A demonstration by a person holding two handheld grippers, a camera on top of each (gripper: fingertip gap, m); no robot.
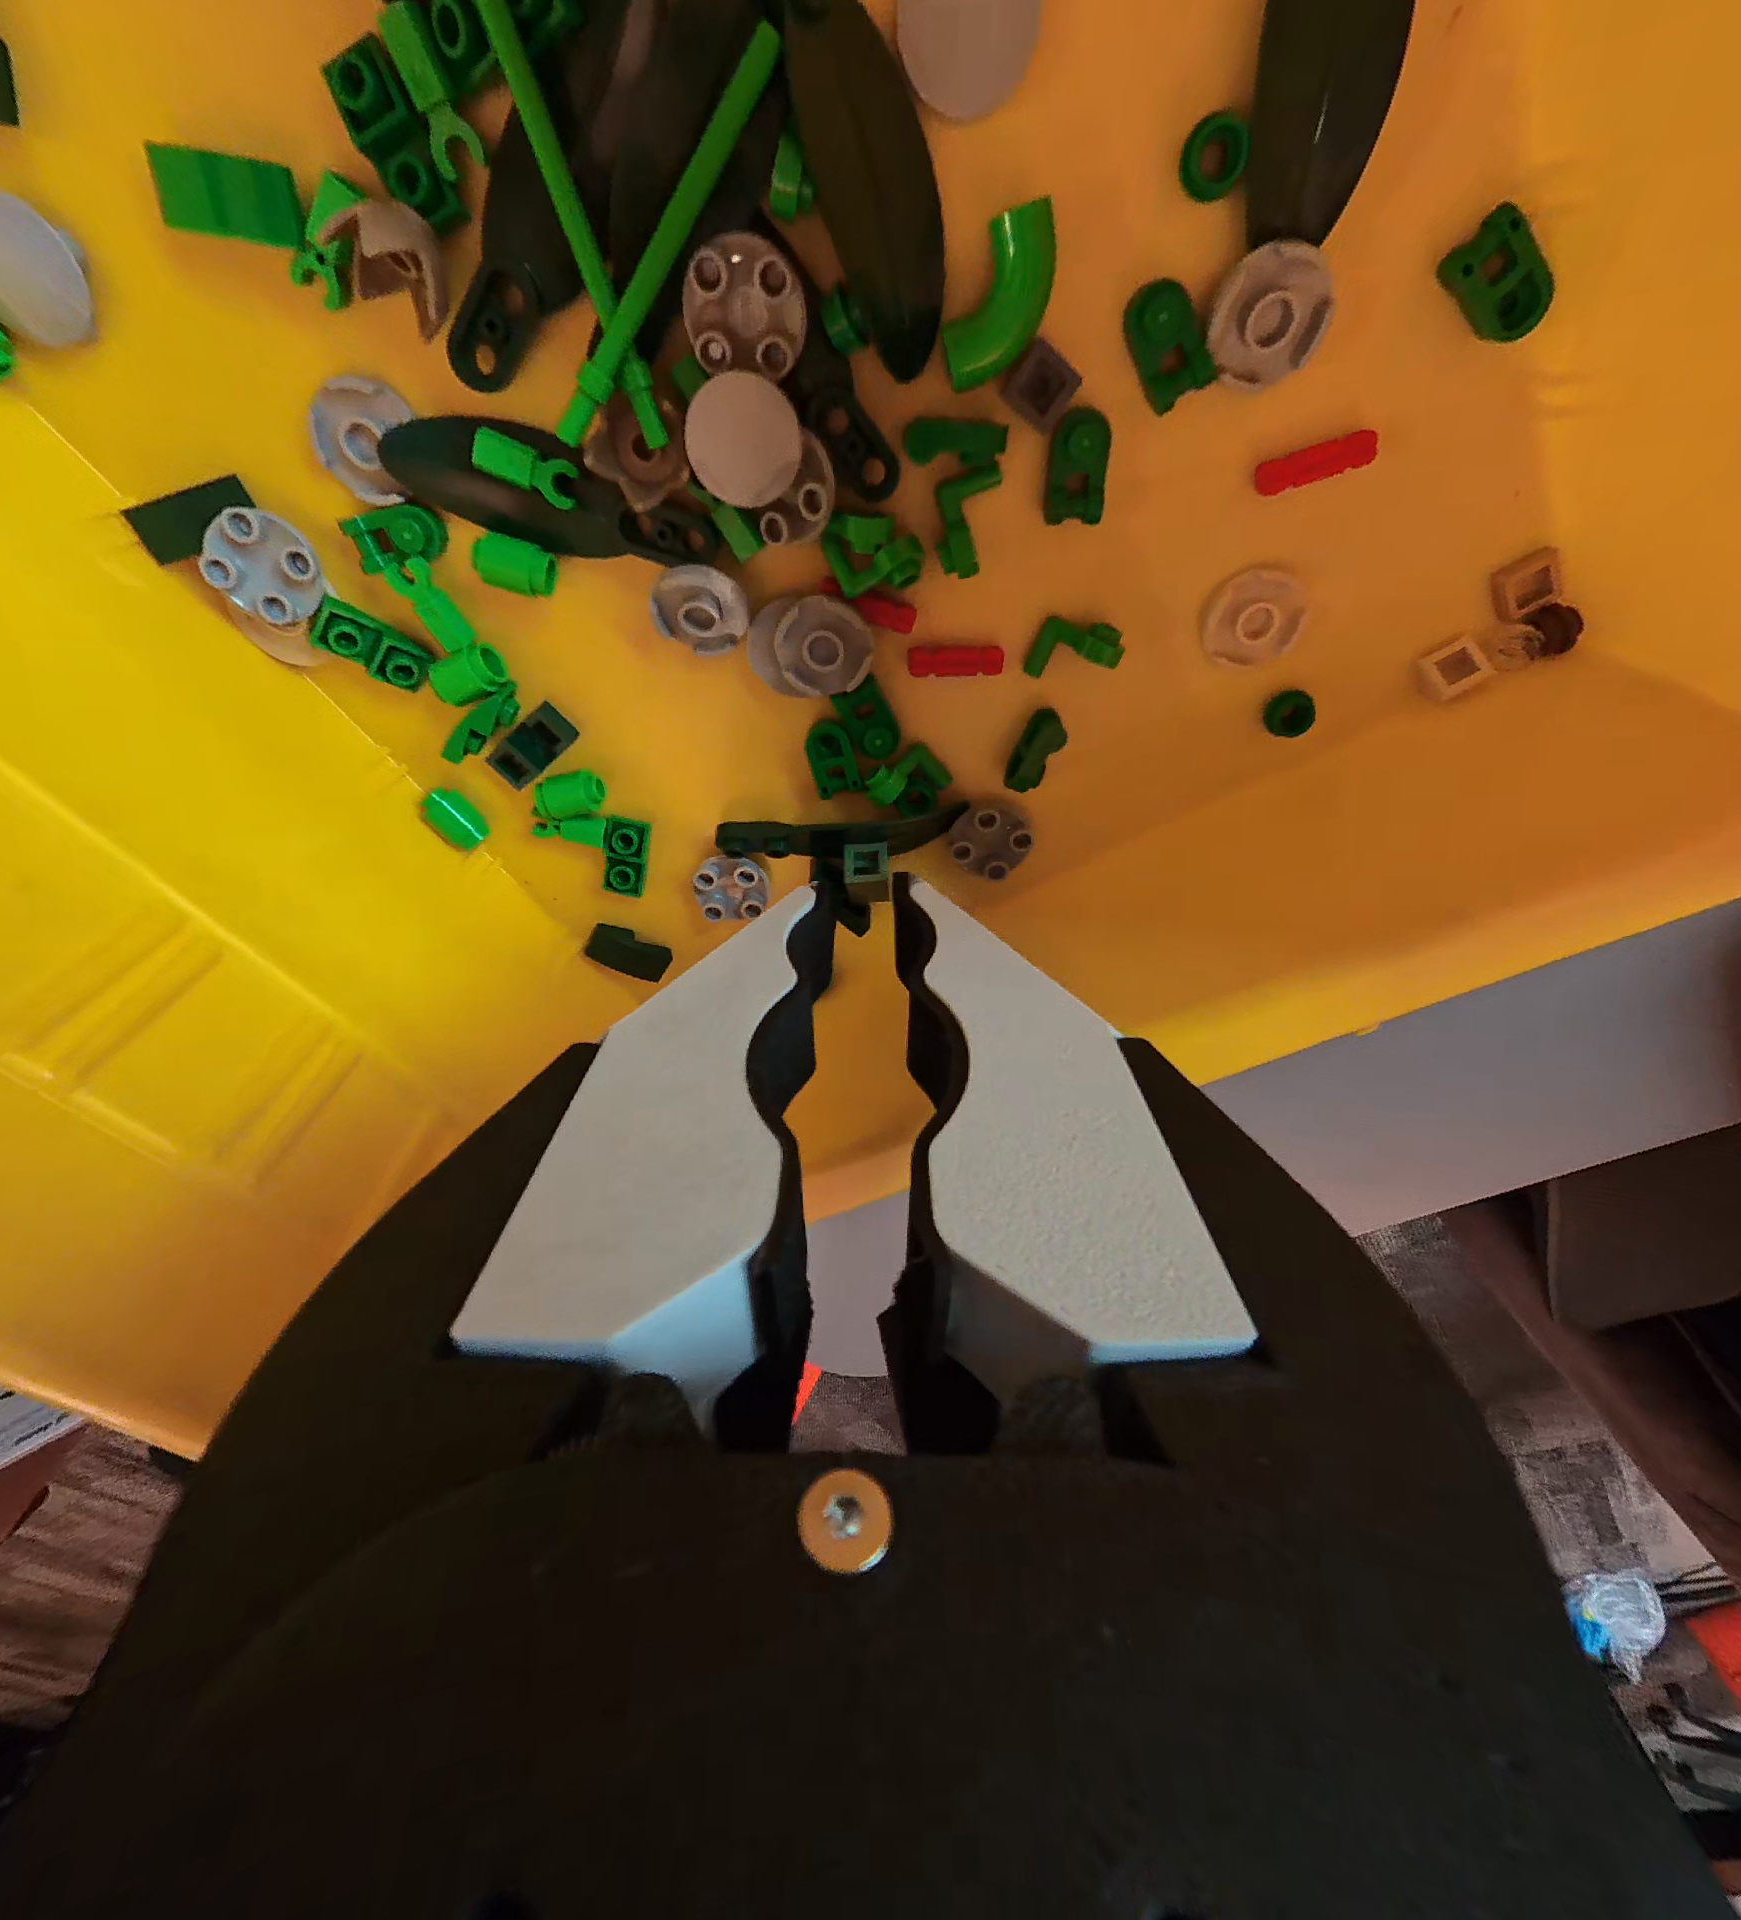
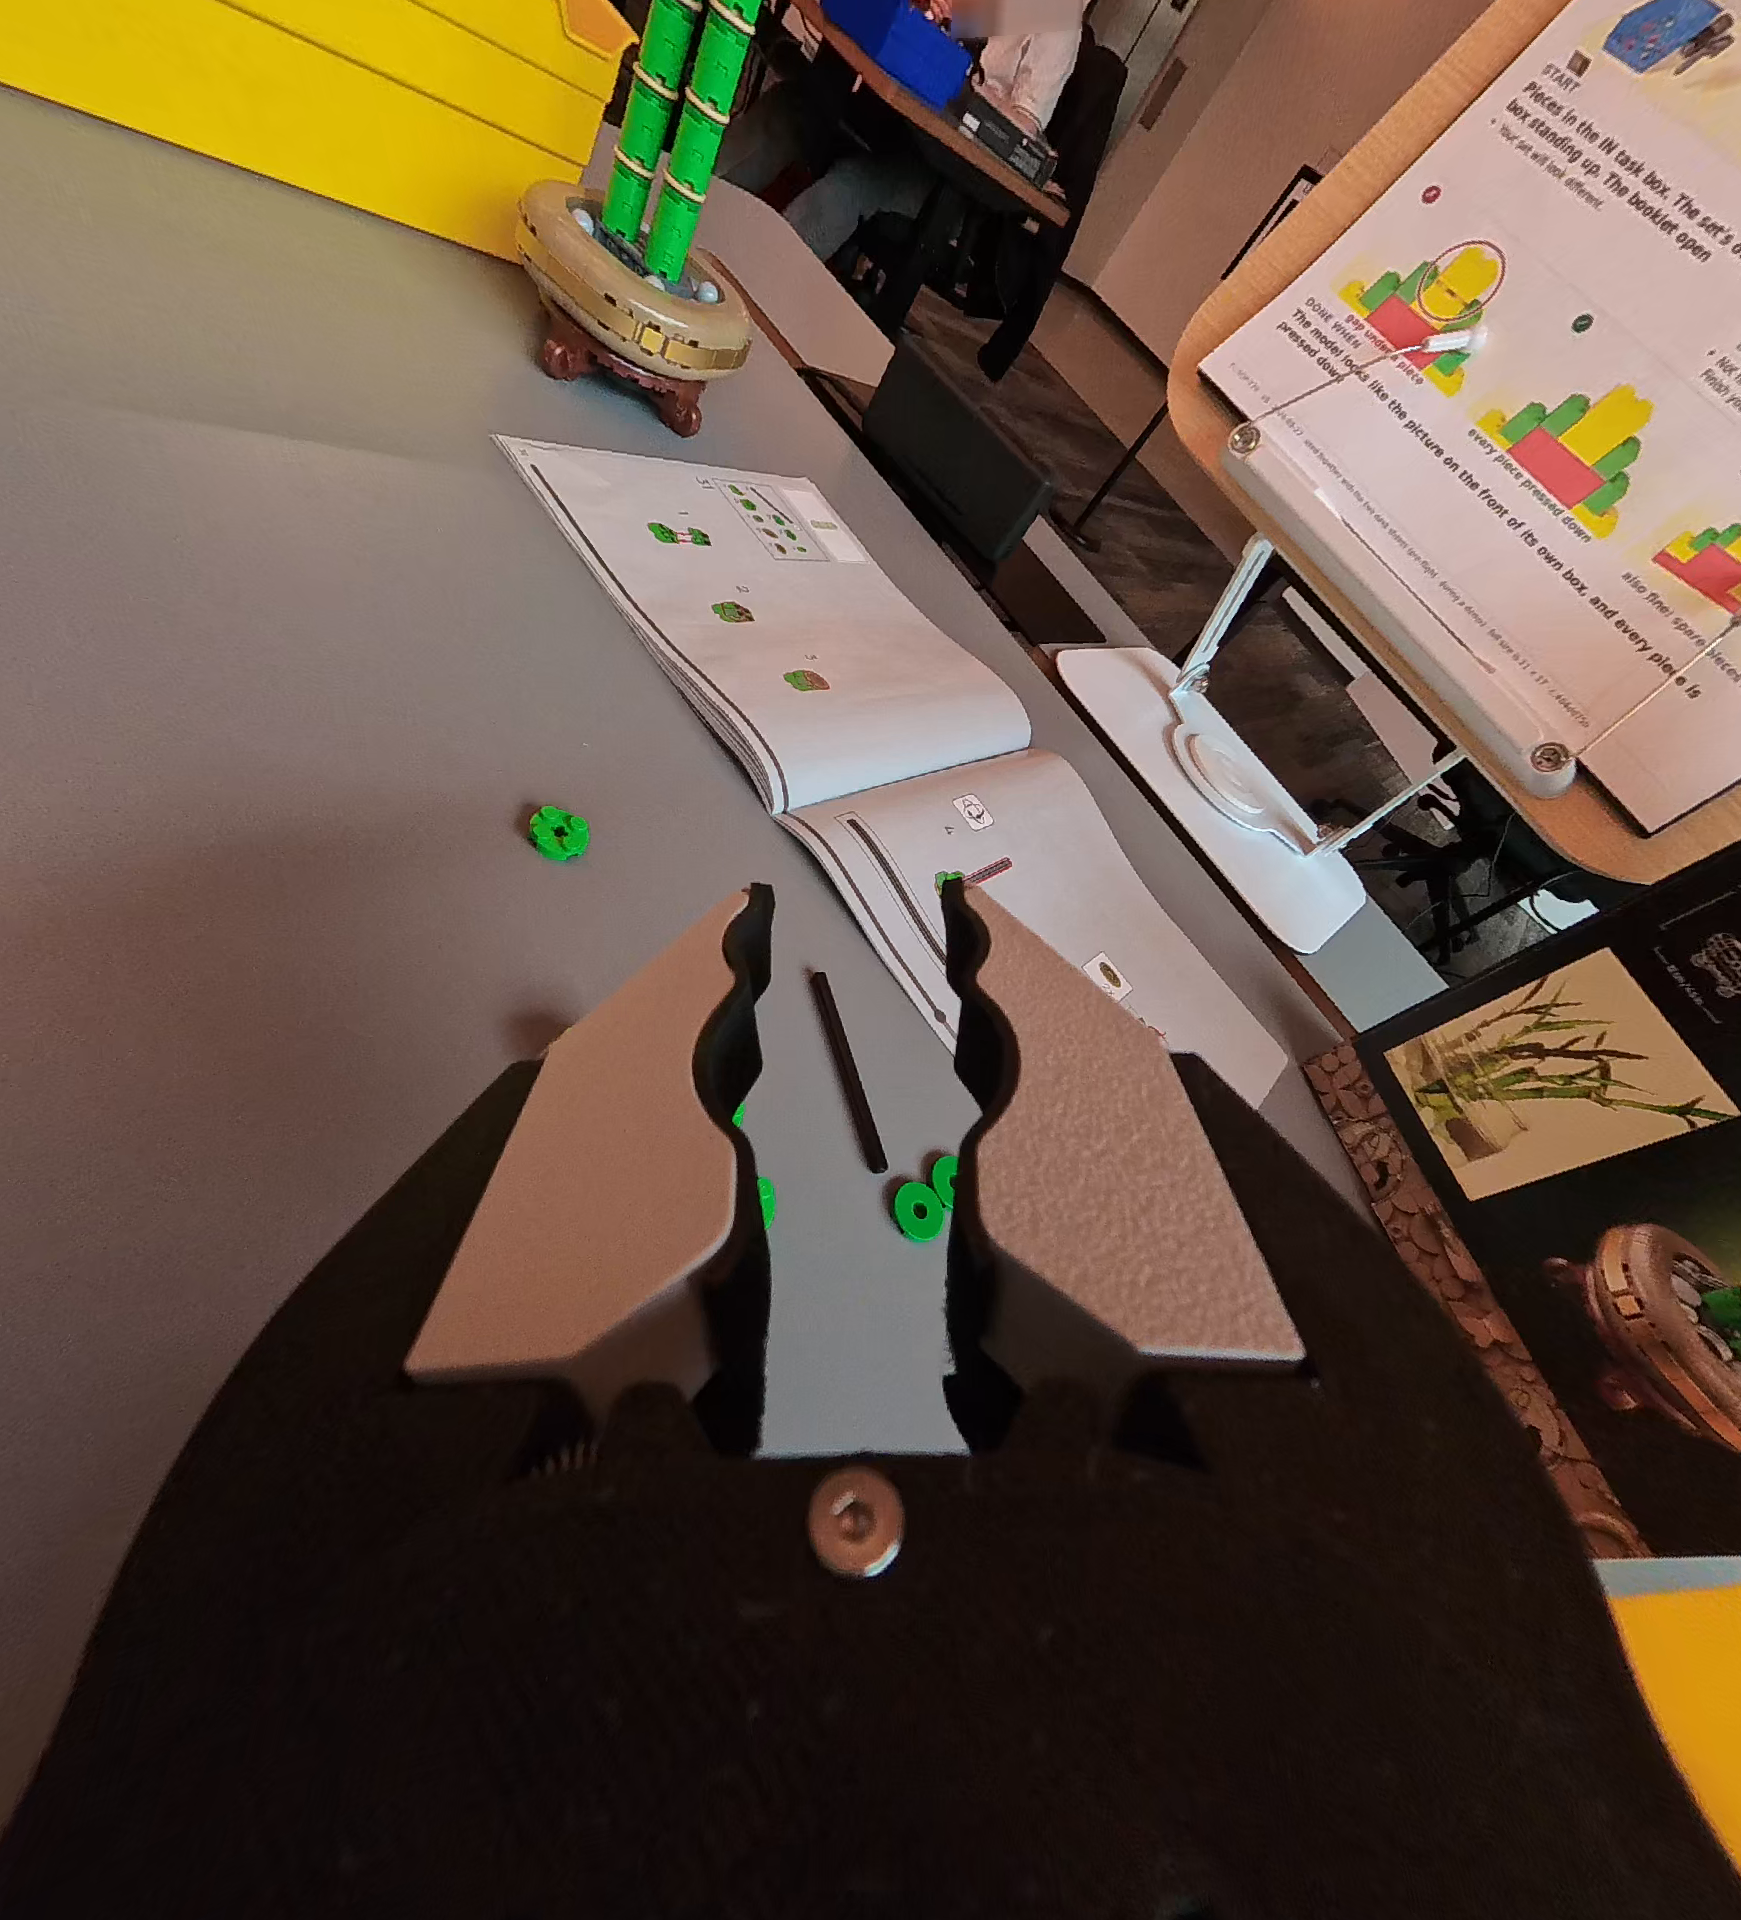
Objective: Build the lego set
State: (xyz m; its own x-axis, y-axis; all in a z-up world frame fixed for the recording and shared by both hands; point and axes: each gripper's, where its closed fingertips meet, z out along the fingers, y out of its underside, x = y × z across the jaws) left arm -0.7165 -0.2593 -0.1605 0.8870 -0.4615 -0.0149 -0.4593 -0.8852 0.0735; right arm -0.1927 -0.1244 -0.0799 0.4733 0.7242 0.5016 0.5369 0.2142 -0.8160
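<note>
A: What is the left gripper doing?
B: It is pinching a small dark green piece at its tips, over the yellow tray, jaws nearly closed.
A: And the right gripper?
B: It is hanging half open and empty; the black rod is lying on the grey table between its fingers, pointing along them

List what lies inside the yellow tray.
The yellow tray holds loose green bricks, grey round plates, dark leaves and red pins. Pieces under the central heap are hidden.
</note>
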